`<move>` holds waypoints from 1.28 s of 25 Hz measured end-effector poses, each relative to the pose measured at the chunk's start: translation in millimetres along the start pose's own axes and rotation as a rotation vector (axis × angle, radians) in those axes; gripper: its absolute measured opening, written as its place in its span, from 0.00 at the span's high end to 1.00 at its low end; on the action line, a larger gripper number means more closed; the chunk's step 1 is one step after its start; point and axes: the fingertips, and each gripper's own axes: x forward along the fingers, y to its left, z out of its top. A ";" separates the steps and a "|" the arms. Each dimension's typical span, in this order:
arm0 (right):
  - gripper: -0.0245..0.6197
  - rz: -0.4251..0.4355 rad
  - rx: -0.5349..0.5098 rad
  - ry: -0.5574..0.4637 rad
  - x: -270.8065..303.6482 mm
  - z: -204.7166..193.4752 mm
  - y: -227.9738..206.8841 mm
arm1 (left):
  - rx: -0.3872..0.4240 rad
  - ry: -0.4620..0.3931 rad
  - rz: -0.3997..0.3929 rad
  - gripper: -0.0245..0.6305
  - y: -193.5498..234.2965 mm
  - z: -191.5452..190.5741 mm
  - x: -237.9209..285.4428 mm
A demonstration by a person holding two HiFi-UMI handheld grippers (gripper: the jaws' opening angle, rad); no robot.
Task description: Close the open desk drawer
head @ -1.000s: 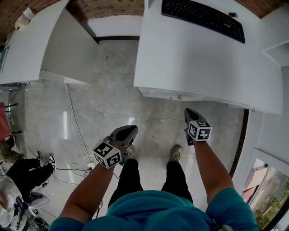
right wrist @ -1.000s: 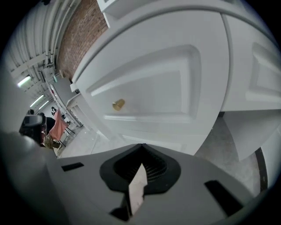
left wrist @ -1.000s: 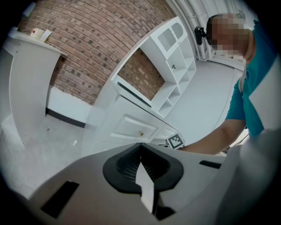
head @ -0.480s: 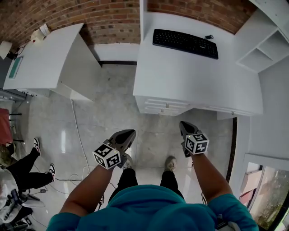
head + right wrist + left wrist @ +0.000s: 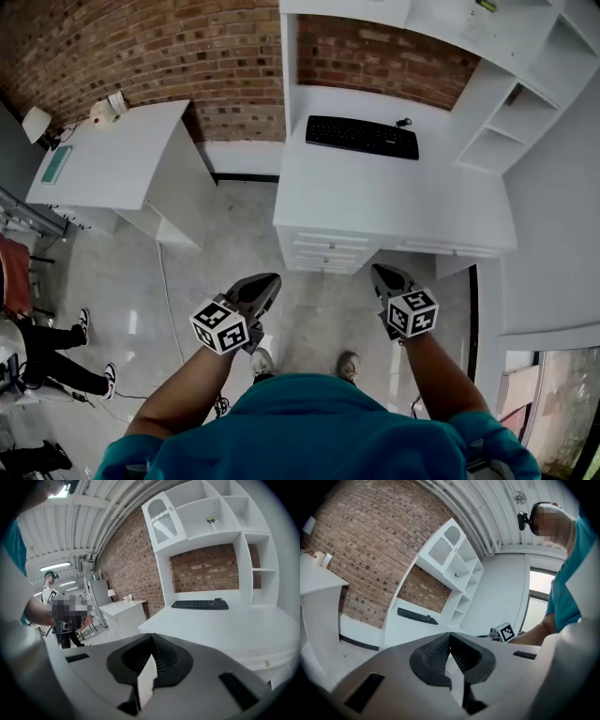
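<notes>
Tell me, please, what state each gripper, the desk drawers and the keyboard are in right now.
Left gripper: jaws shut, empty, held in the air.
Right gripper: jaws shut, empty, held in the air.
Desk drawers: look pushed in; none clearly sticks out.
Keyboard: lying flat, untouched.

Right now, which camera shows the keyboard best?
The head view: the keyboard lies whole, seen from above, on the desk. The right gripper view shows it edge-on and flattened; the left gripper view shows it small and slanted.
</notes>
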 end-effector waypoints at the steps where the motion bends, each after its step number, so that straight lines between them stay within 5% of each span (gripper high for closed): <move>1: 0.93 0.004 -0.015 -0.012 -7.9 8.5 2.7 | 0.013 -0.011 -0.002 0.94 -6.1 9.3 -2.6; 20: 0.93 0.062 -0.107 -0.297 -131.4 170.5 48.9 | 0.161 -0.229 -0.047 0.94 -100.6 154.1 -42.0; 32: 0.93 0.091 -0.143 -0.391 -157.9 225.9 74.2 | 0.206 -0.275 -0.067 0.94 -127.4 196.4 -57.6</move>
